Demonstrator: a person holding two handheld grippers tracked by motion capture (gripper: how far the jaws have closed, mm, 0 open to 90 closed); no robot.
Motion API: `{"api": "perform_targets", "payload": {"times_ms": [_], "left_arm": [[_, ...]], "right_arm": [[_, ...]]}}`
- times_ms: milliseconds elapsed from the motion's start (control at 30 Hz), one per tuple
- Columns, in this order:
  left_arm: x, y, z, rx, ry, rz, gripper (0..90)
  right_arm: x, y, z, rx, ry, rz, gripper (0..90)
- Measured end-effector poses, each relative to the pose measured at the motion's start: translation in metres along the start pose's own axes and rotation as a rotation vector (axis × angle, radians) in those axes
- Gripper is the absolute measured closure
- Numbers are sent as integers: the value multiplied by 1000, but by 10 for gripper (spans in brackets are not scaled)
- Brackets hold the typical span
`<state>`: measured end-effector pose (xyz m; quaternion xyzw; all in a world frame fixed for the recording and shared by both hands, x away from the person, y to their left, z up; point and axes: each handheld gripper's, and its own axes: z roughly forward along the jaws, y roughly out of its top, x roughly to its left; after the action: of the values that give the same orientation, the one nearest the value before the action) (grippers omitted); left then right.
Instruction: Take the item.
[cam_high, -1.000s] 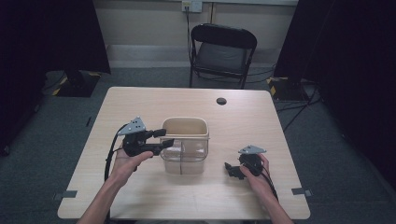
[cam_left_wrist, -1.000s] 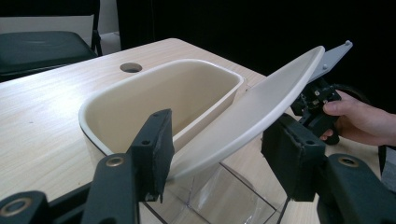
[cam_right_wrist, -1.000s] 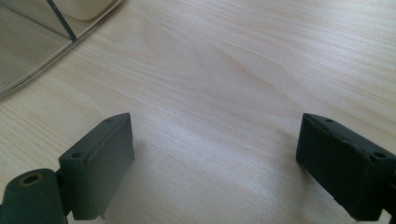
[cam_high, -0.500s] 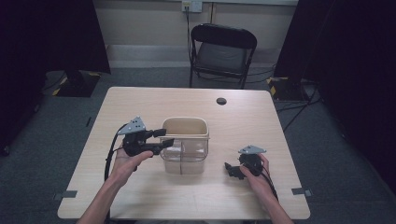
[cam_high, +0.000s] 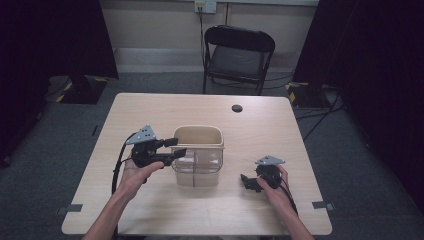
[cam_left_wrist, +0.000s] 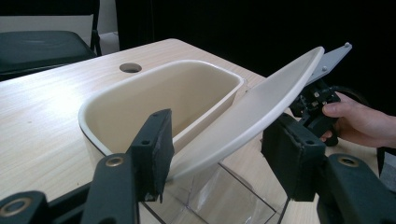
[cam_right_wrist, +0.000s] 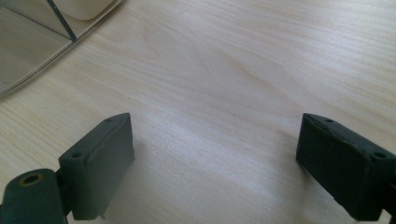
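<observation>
Container with clear walls and a cream rim is seen standing near the middle of the desk, between the two hands. Its cream lid is shown tilted up over the near side of the opening, resting at an angle against the rim. The left claw is held at the container's left edge, its jaws spread wide apart on either side of the lid's lower edge without closing on it. The right claw is held low over the bare desk to the right of the container, well apart from it, with its jaws also spread wide and nothing between them. A small dark round hole is visible in the far part of the desk.
</observation>
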<state>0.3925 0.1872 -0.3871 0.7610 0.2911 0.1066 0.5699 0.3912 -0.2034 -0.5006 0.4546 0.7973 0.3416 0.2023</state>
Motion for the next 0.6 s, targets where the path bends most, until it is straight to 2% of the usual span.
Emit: {"api": "perform_targets", "payload": {"times_ms": [600], "left_arm": [[0, 0, 0, 6, -3, 3, 431]], "right_arm": [[0, 0, 0, 0, 0, 0, 106]]}}
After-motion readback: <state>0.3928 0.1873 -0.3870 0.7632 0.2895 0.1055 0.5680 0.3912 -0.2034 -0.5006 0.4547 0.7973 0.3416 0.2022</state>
